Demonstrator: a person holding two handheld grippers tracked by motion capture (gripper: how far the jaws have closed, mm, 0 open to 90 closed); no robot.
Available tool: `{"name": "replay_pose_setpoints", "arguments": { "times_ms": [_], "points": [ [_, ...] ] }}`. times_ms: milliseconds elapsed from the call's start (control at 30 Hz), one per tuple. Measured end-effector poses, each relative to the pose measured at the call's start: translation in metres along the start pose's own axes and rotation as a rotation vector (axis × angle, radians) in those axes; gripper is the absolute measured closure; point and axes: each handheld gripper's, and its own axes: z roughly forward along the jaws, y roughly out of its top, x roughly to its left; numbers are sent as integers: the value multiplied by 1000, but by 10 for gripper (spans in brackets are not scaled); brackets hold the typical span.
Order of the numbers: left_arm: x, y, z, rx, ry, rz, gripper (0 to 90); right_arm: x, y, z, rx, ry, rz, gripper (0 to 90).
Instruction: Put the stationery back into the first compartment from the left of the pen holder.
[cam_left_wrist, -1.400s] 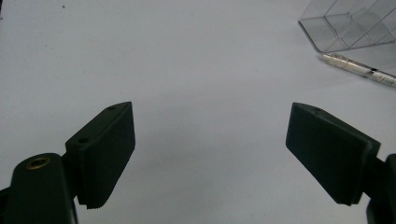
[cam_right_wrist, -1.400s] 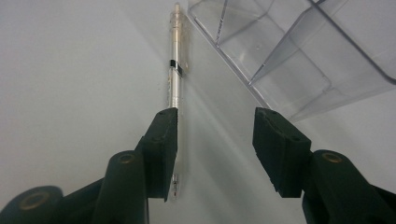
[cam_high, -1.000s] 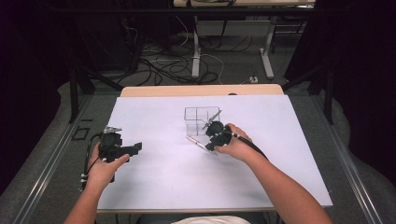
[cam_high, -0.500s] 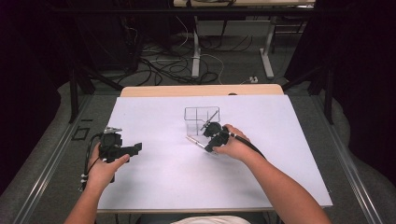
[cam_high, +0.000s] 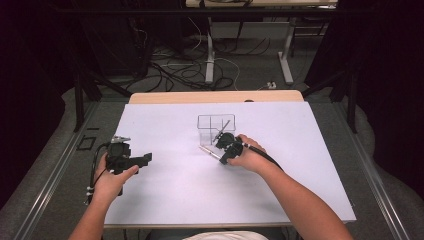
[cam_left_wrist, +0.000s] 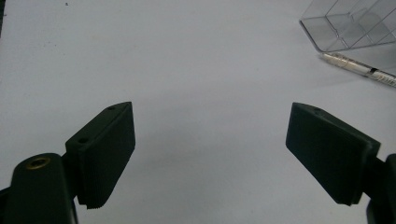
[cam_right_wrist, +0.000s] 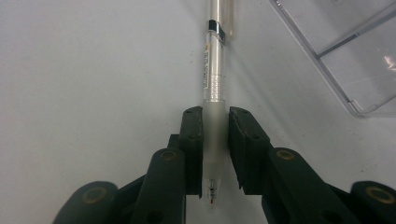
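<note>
Right gripper view: jaws of right gripper (cam_right_wrist: 215, 144) just drawn in on the frosted grip of the clear pen (cam_right_wrist: 213, 79), which lies flat on the white table (cam_high: 165, 210) just beside the clear organizer (cam_high: 216, 129). Probably ready to lift toward a compartment. Left gripper (cam_left_wrist: 210, 154) spread wide, holding nothing.

high view looks down from above the person's side, facing 12 o'clock over the table (cam_high: 165, 200). each hand-held gripper camera sits close; both share the pen (cam_right_wrist: 214, 70) and clear organizer (cam_left_wrist: 345, 28).
</note>
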Motion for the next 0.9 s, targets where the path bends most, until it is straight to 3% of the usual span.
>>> {"name": "replay_pose_setpoints", "arguments": {
  "times_ms": [200, 233, 300, 333, 500, 600, 633, 700, 767, 800, 900],
  "points": [
    [0, 0, 0, 2, 0, -1, 157, 0, 2, 0, 11, 2, -9, 798],
    [0, 0, 0, 0, 0, 0, 157, 1, 2, 0, 21, 4, 13, 799],
    [0, 0, 0, 0, 0, 0, 157, 2, 0, 5, -55, 0, 25, 800],
    [0, 0, 0, 0, 0, 0, 157, 2, 0, 6, -59, 1, 31, 800],
    [-1, 0, 1, -5, 3, 0, 157, 0, 2, 0, 21, 3, 9, 801],
    [-1, 0, 1, -5, 2, 1, 157, 0, 2, -1, 39, 3, 7, 802],
    [-1, 0, 1, -5, 3, 2, 157, 0, 2, 0, 15, 9, 8, 802],
    [-1, 0, 1, -5, 4, 4, 157, 1, 2, 0, 15, 11, -2, 802],
    [-2, 0, 1, -5, 3, 4, 157, 3, 1, -2, 19, 15, 18, 802],
    [-2, 0, 1, -5, 3, 5, 157, 2, 1, -2, 11, 20, -5, 802],
    [-3, 0, 0, -11, 1, 20, 158, 4, 1, -4, 10, 31, -8, 803]
  ]
}}
